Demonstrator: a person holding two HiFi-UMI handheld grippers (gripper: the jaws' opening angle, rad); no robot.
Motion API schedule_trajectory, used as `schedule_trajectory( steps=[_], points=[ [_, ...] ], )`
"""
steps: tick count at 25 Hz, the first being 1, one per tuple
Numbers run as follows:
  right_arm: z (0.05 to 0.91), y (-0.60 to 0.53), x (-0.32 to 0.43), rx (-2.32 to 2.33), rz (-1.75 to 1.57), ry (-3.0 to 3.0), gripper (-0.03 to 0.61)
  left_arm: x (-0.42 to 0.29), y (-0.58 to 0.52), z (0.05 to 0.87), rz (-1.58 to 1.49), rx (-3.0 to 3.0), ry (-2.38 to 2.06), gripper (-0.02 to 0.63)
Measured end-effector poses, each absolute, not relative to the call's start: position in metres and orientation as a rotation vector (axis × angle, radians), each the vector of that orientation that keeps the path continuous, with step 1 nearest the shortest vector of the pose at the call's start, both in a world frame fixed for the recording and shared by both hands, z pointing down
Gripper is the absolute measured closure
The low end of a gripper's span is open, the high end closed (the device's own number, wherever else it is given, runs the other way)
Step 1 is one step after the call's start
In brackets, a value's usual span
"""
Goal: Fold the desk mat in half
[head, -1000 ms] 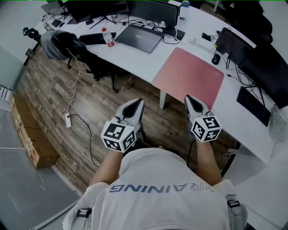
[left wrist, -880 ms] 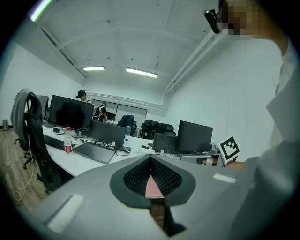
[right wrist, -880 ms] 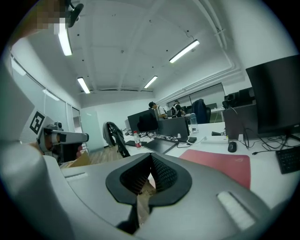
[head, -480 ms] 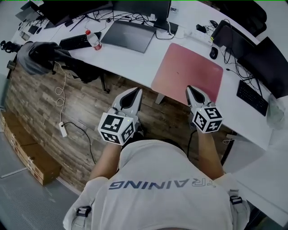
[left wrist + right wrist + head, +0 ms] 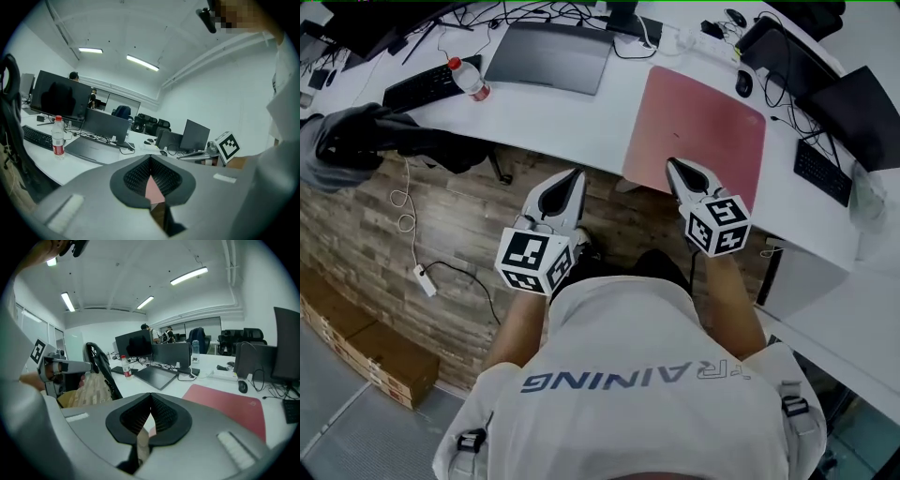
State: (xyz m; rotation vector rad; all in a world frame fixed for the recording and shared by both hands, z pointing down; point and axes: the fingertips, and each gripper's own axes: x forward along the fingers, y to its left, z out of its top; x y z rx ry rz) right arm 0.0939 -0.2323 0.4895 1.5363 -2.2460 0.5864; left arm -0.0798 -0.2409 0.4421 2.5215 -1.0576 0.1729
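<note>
Open-plan office, curved white worktop (image 5: 581, 117) over a wood floor. Nothing started, judging by the layout.

- Right gripper (image 5: 672, 162): jaws closed, empty, tip at the near edge of the desk mat (image 5: 698, 127). Can't tell whether it touches.
- Left gripper (image 5: 575, 172): jaws also together, empty, over the floor short of the worktop and left of the mat.
- The pink mat lies flat and unfolded, with its near edge along the worktop's front edge.

Risks:
- Both grippers must open before they can pinch anything. Pushing in closed would likely shove the mat back.
- The mat is thin and flat, so the edge is hard to get under. It may skid instead of lifting.
- One-corner lift gives a skewed fold.

Around it:
- Mouse (image 5: 743, 82) just beside the far right corner, with cables behind. A folded flap could catch them.
- Keyboard (image 5: 820, 173) near the right edge.
- Laptop (image 5: 548, 58) and bottle (image 5: 467, 80) well off to the left, no conflict.
</note>
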Motion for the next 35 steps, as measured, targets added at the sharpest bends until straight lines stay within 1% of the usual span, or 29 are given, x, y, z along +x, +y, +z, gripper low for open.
schedule_trajectory(
  steps=[3, 5, 6, 9, 11, 17, 20, 31, 32, 35],
  points=[
    [0.518, -0.238, 0.078, 1.474, 0.690, -2.200, 0.560, -0.080, -0.248, 0.456, 0.215, 2.540, -1.004, 0.614],
    [0.538, -0.237, 0.069, 1.420, 0.753, -2.169, 0.490, -0.079, -0.250, 0.460, 0.225, 2.547, -0.984, 0.614],
    [0.548, -0.237, 0.066, 1.398, 0.766, -2.147, 0.472, -0.079, -0.251, 0.462, 0.225, 2.545, -0.979, 0.614],
    [0.580, -0.239, 0.059, 1.328, 0.716, -2.057, 0.452, -0.083, -0.255, 0.473, 0.243, 2.522, -0.979, 0.614],
    [0.603, -0.240, 0.055, 1.264, 0.684, -1.995, 0.428, -0.083, -0.256, 0.481, 0.258, 2.499, -0.976, 0.614],
    [0.668, -0.234, 0.051, 1.118, 0.685, -1.822, 0.431, -0.078, -0.246, 0.495, 0.360, 2.510, -0.963, 0.614],
    [0.691, -0.230, 0.049, 1.061, 0.618, -1.767, 0.428, -0.083, -0.243, 0.503, 0.380, 2.471, -0.982, 0.614],
    [0.722, -0.238, 0.047, 0.989, 0.424, -1.652, 0.428, -0.104, -0.242, 0.513, 0.380, 2.379, -1.069, 0.614],
    [0.723, -0.238, 0.047, 0.986, 0.397, -1.635, 0.442, -0.107, -0.242, 0.513, 0.379, 2.373, -1.077, 0.614],
    [0.725, -0.238, 0.046, 0.973, 0.344, -1.604, 0.445, -0.113, -0.242, 0.515, 0.375, 2.357, -1.092, 0.614]
  ],
)
